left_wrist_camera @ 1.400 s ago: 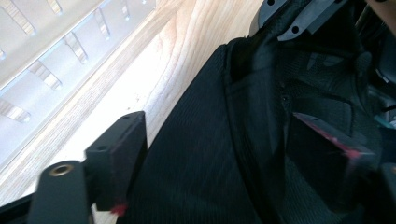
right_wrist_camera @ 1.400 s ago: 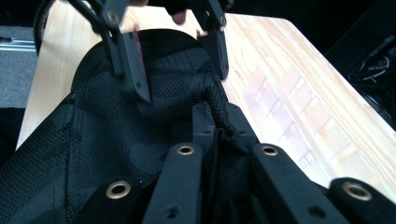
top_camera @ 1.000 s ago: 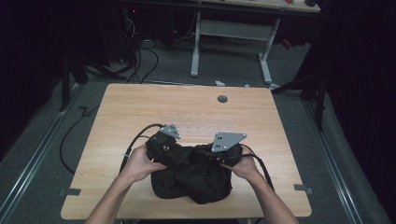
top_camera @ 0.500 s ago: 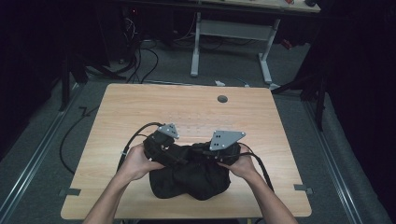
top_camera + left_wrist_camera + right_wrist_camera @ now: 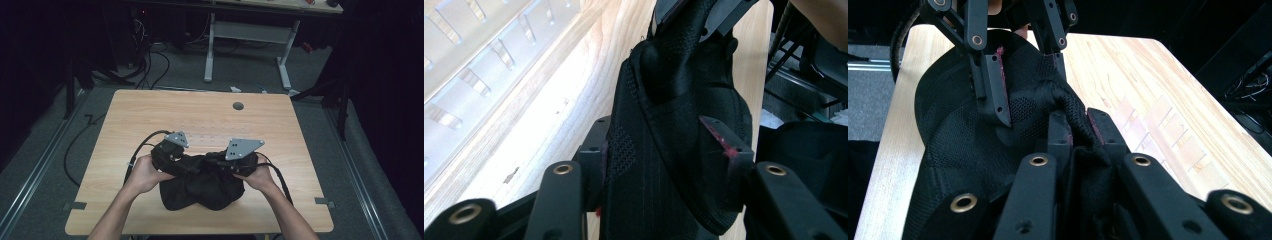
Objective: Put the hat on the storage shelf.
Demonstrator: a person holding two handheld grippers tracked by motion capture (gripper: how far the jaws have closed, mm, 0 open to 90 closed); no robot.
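A pale wooden counter carries a crumpled black mesh garment, which lies near the person's edge, between the two hands. The left hand and right hand each grip a tool at the garment's upper corners. In the right tool's own view, the right tool is clenched on a thick rolled edge of the fabric, pads pressing it from both sides. In the left tool's own view, the left tool straddles a fold of the same cloth; its jaws have just been closing, with the fabric bunched between them, the left pad against it and the right pad at its edge. A small round grommet sits near the far edge.
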